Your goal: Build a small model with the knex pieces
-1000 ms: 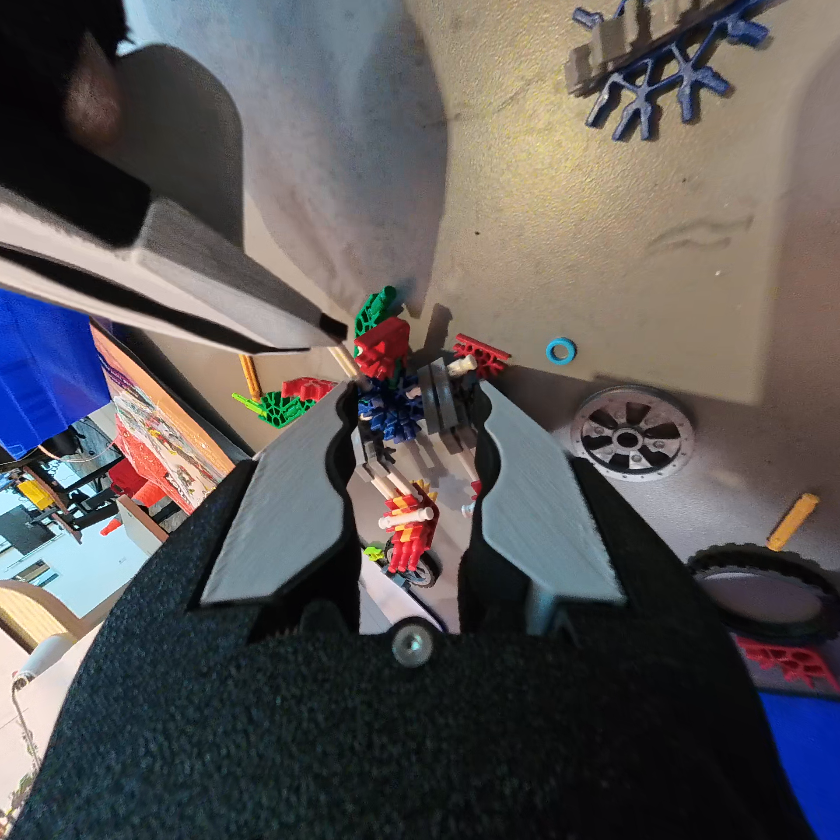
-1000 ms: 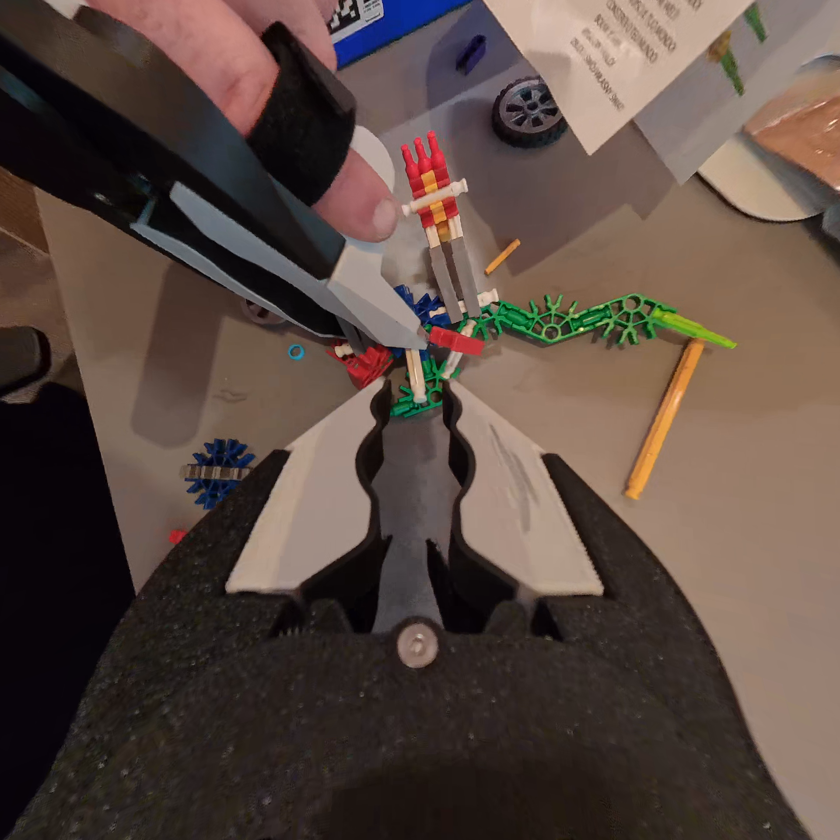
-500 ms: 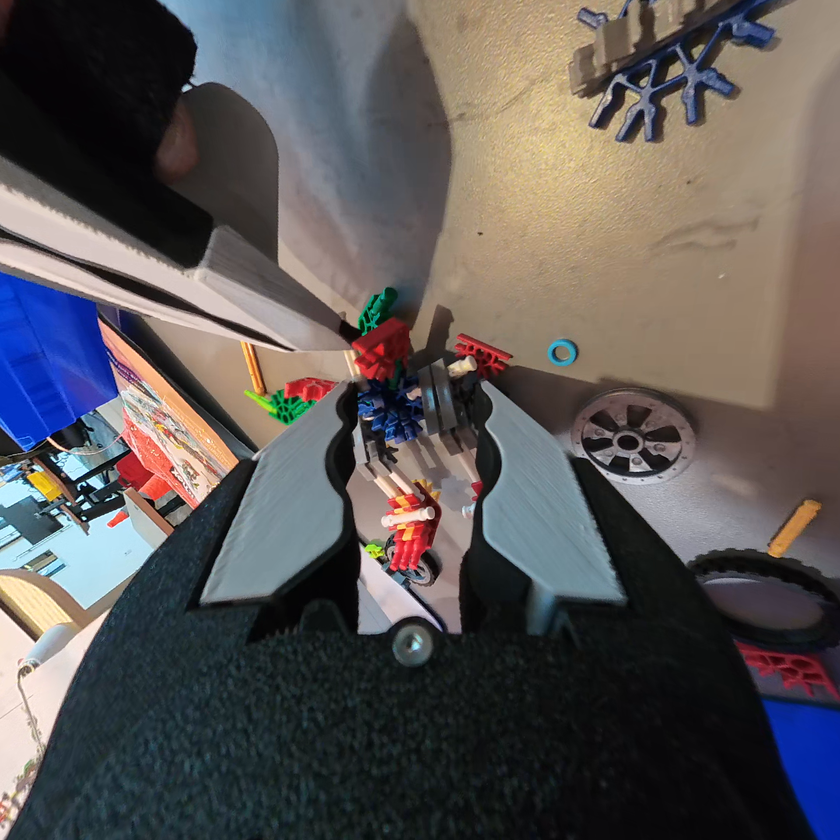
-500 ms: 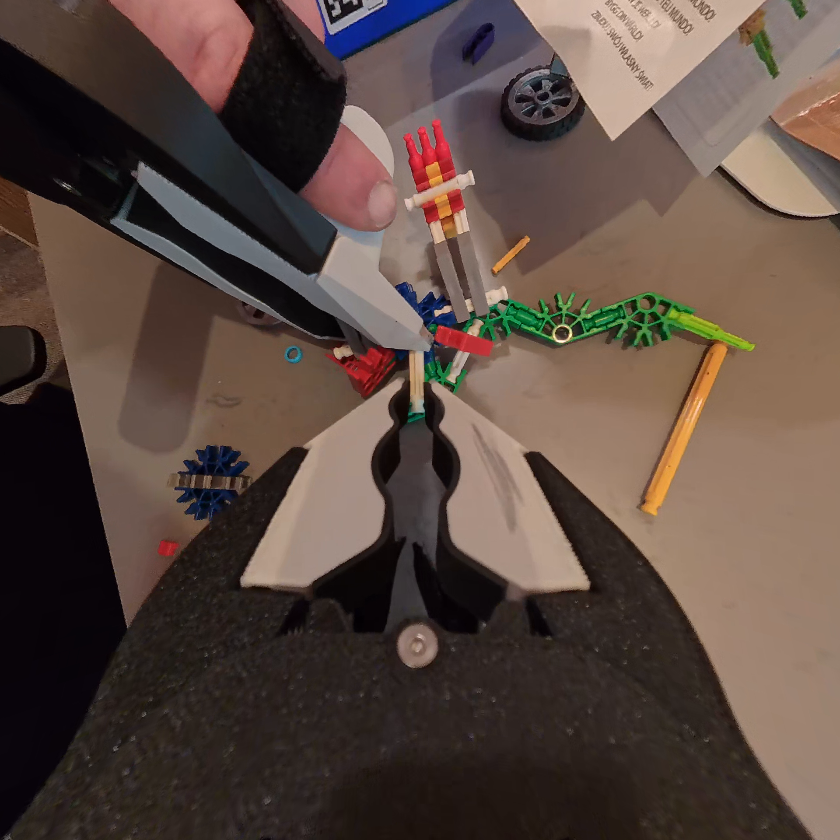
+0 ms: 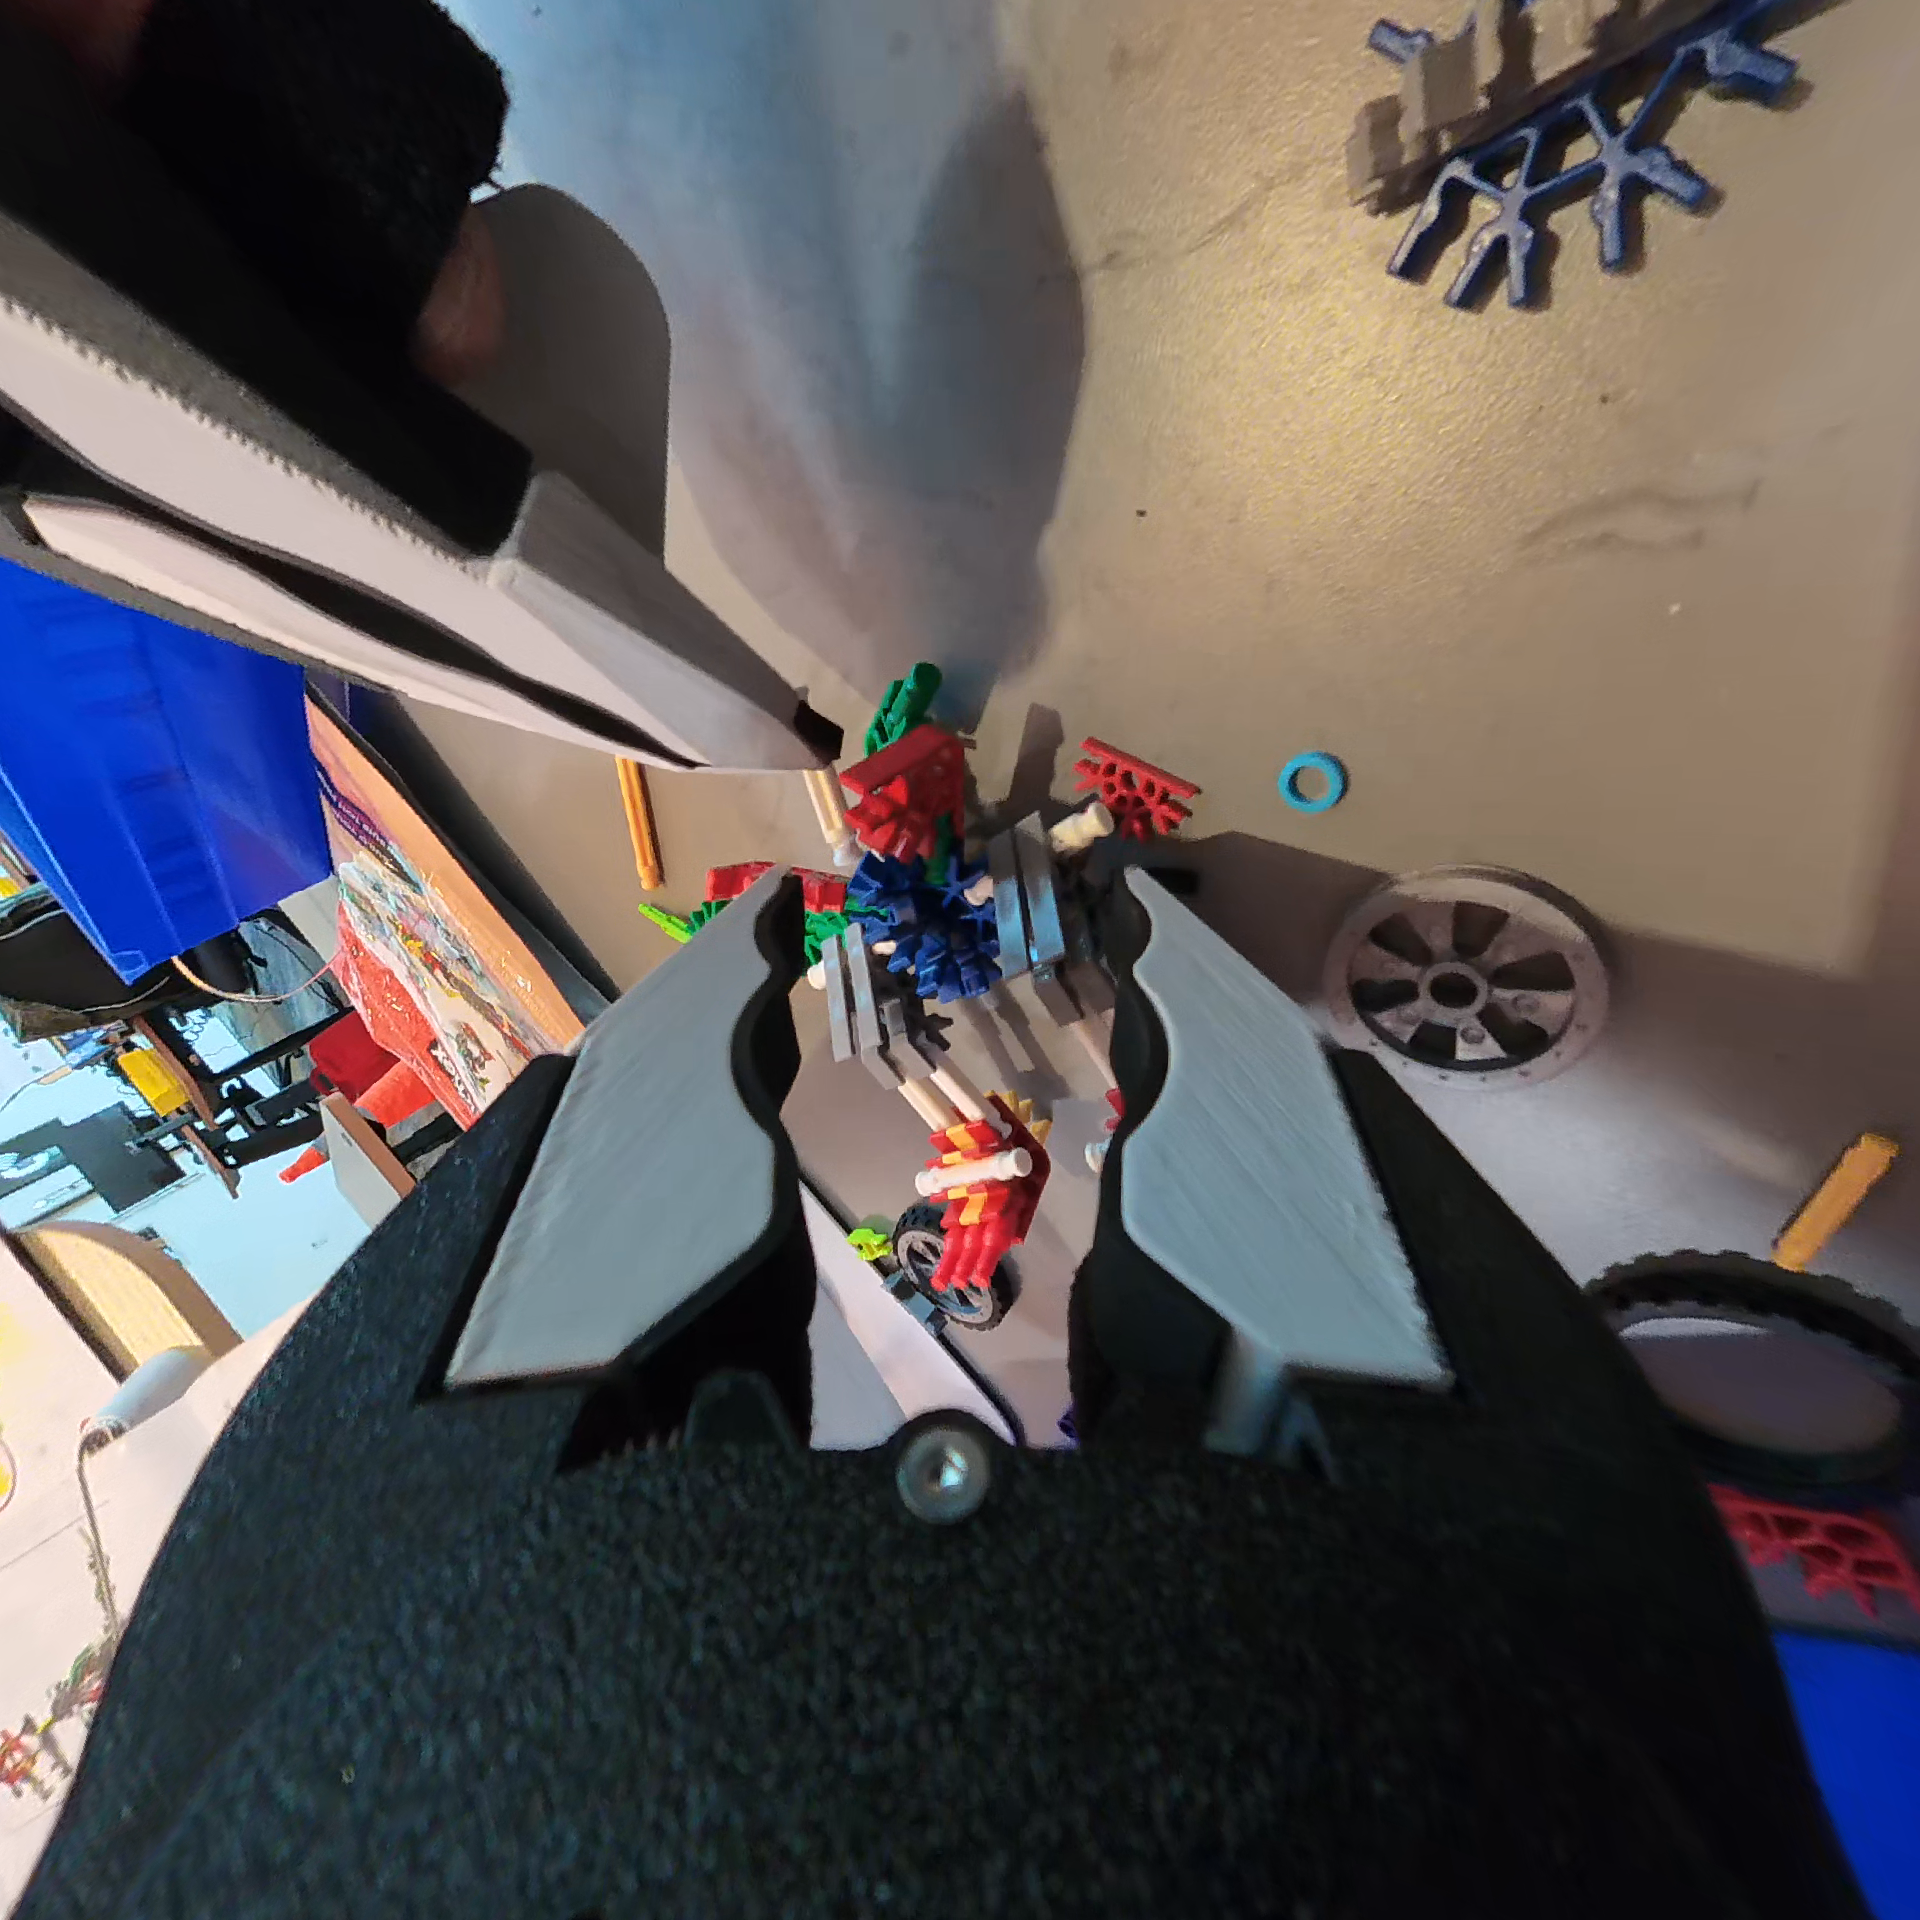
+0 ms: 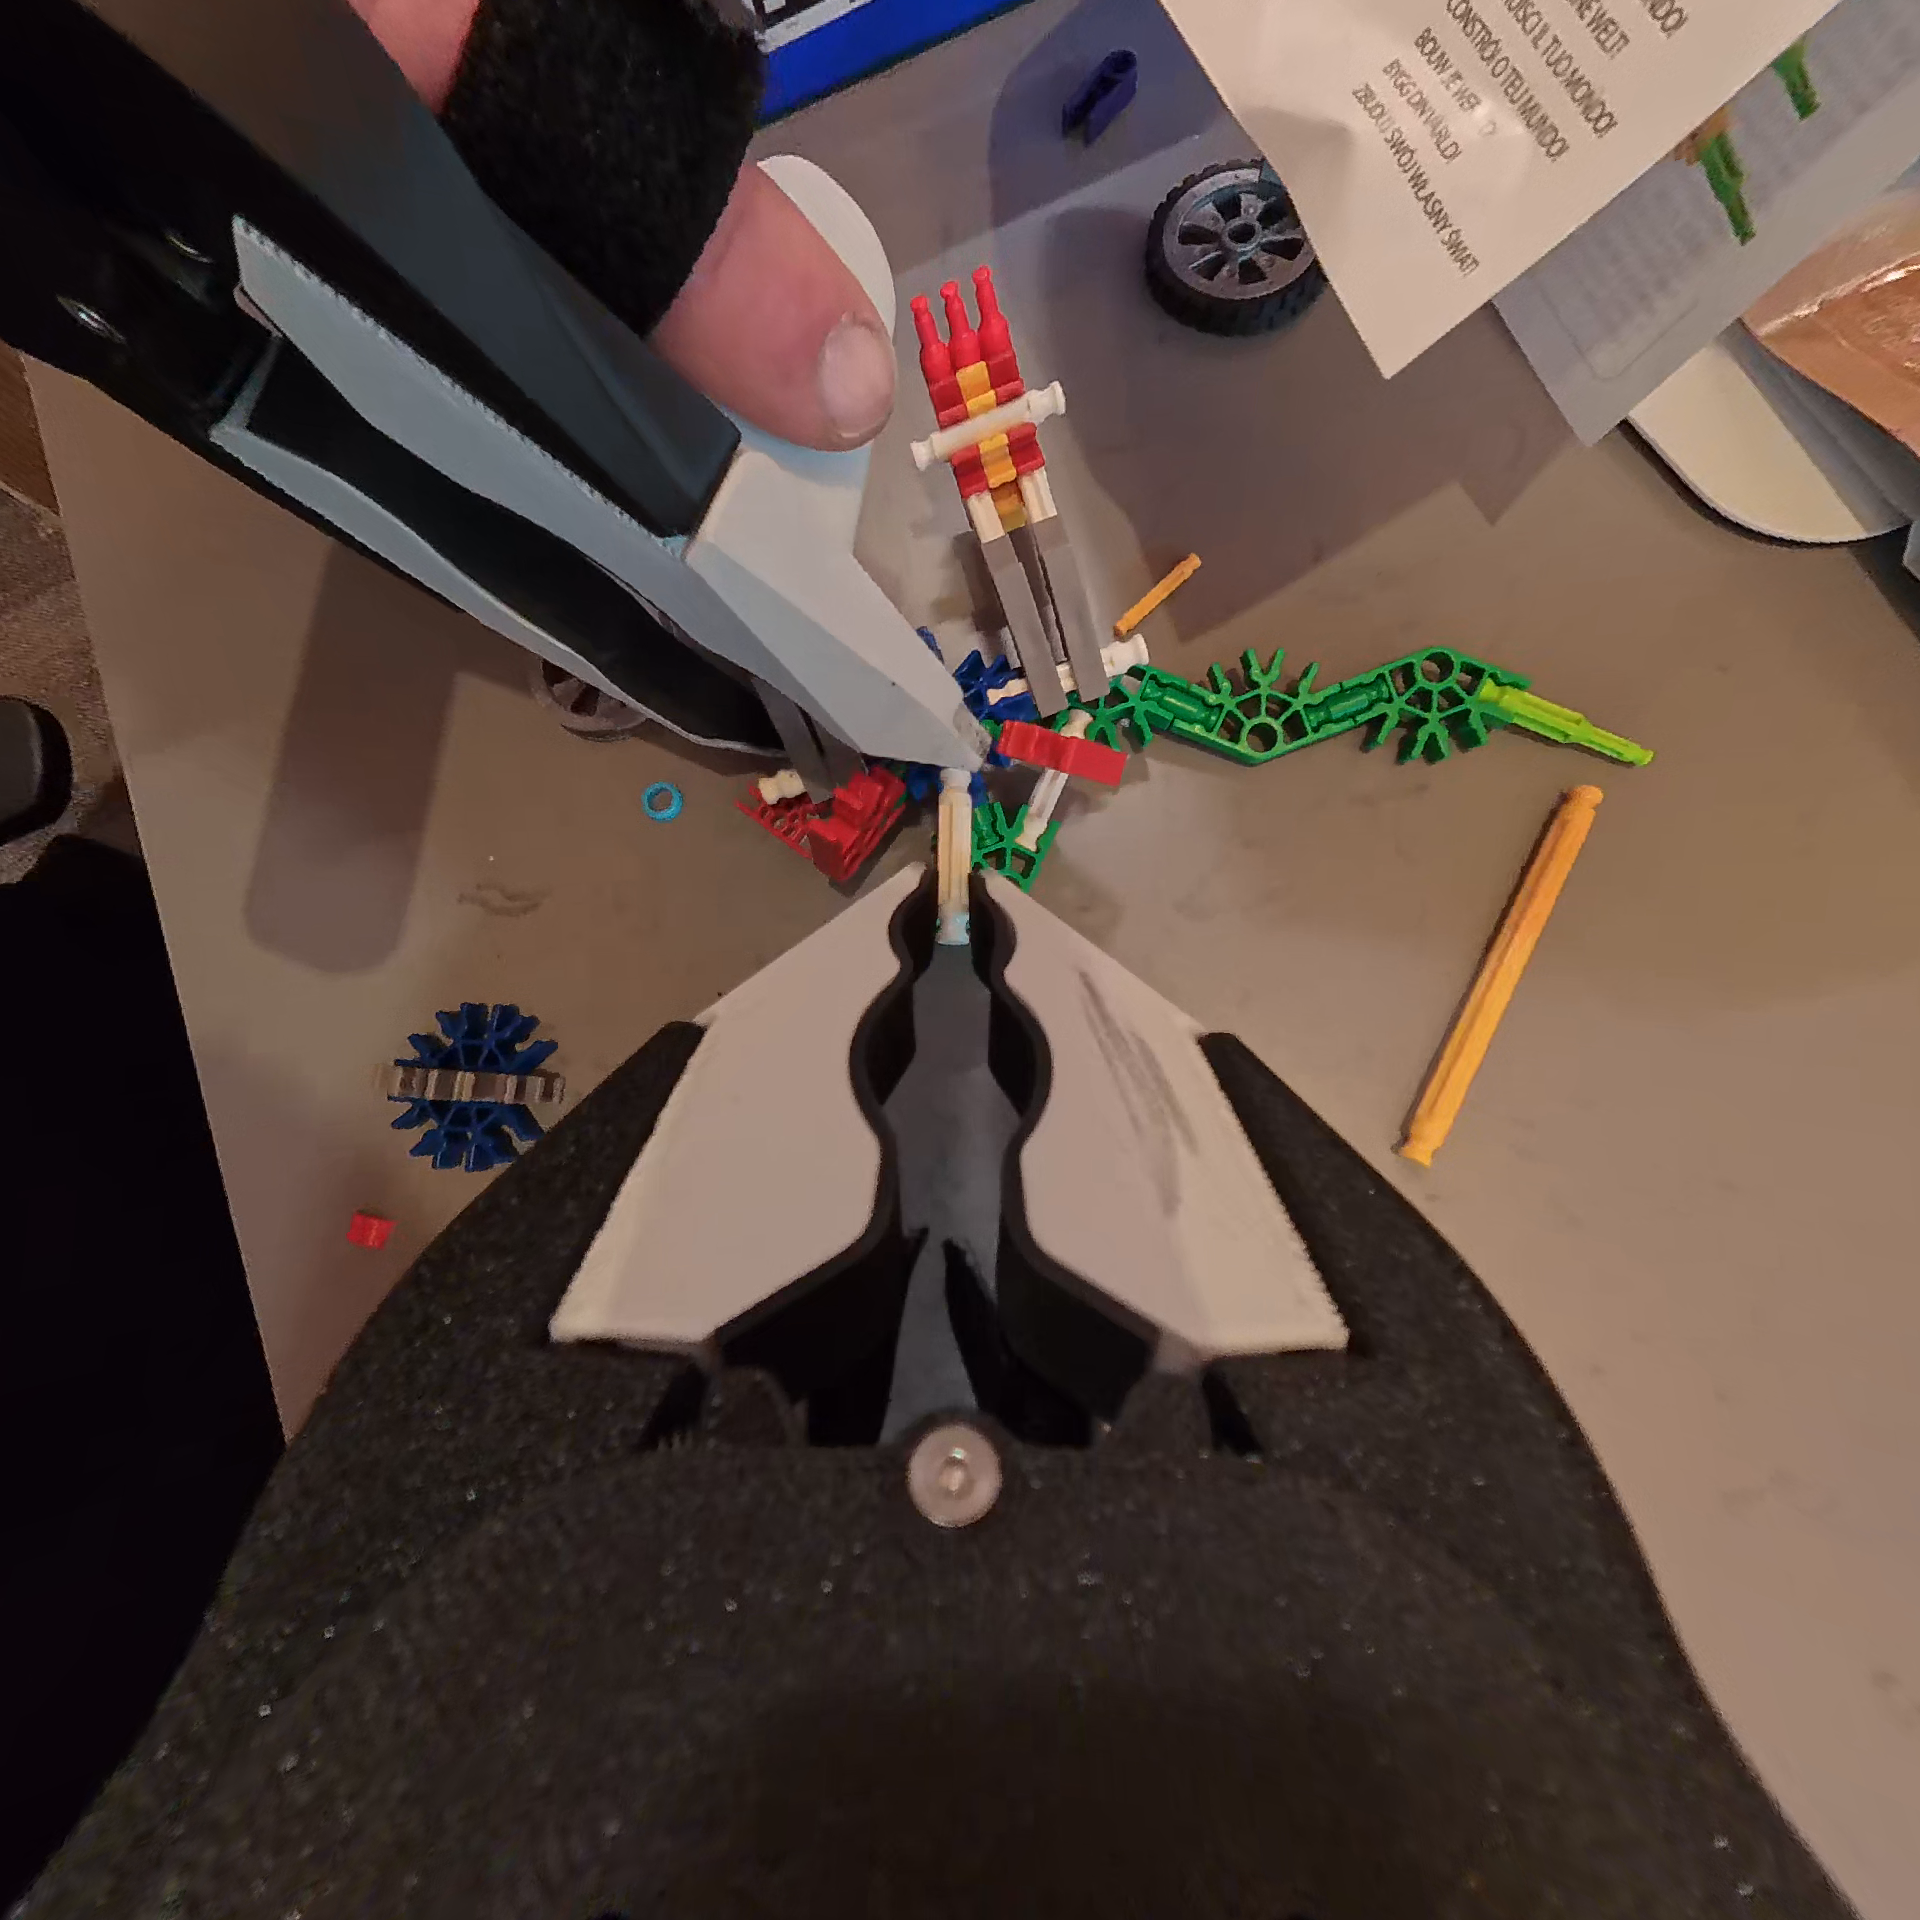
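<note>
A small toy model [image 5: 935, 935] of grey plates, blue and red connectors and white rods lies on the grey table; a red and yellow stack [image 6: 987, 416] forms its far end. My left gripper [image 5: 954, 894] is shut on the model's grey plates, with the blue connectors between its fingers. It also shows in the right wrist view [image 6: 810, 665], held by a hand. My right gripper [image 6: 953, 883] is shut on a white rod [image 6: 953, 831] that sticks out of the model beside a green connector. Its tip shows in the left wrist view [image 5: 800, 732].
A green connector chain [image 6: 1340, 712] runs right from the model. A long yellow rod [image 6: 1496, 977], a small wheel [image 6: 1236, 244], paper sheets [image 6: 1455, 135] and a blue connector [image 6: 473, 1086] lie around. A grey hub [image 5: 1470, 982], a tyre [image 5: 1766, 1371] and a blue ring [image 5: 1309, 777] lie nearby.
My right gripper has closed its fingers onto the white rod. My left gripper keeps its hold on the model and has barely moved.
</note>
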`<action>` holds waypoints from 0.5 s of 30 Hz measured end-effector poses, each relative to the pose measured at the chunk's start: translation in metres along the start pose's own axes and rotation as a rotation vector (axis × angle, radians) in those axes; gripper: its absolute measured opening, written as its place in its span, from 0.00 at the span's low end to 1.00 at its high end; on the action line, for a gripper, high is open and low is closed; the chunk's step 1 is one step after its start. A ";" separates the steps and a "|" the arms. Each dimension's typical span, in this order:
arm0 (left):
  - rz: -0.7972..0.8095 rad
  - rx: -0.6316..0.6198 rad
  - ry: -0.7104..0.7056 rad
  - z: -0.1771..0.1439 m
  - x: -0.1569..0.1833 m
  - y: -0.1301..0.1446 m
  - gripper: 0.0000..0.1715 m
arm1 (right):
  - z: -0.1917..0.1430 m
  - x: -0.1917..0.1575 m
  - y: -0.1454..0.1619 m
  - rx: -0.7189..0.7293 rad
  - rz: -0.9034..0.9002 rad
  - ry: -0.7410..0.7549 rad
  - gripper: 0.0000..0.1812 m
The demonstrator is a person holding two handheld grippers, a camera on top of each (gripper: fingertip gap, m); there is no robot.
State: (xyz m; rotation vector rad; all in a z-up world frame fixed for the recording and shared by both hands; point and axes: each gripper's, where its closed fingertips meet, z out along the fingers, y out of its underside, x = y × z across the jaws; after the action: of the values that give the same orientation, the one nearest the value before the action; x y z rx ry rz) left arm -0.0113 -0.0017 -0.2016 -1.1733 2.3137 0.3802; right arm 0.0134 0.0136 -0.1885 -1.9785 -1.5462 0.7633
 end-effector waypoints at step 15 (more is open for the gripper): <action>0.023 0.020 -0.002 -0.002 0.005 -0.004 0.27 | 0.003 -0.001 -0.002 -0.062 -0.063 -0.004 0.03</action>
State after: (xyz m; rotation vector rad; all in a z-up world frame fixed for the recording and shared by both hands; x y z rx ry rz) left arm -0.0116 -0.0083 -0.2031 -1.1369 2.3255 0.3653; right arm 0.0097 0.0131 -0.1887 -1.9636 -1.6451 0.7024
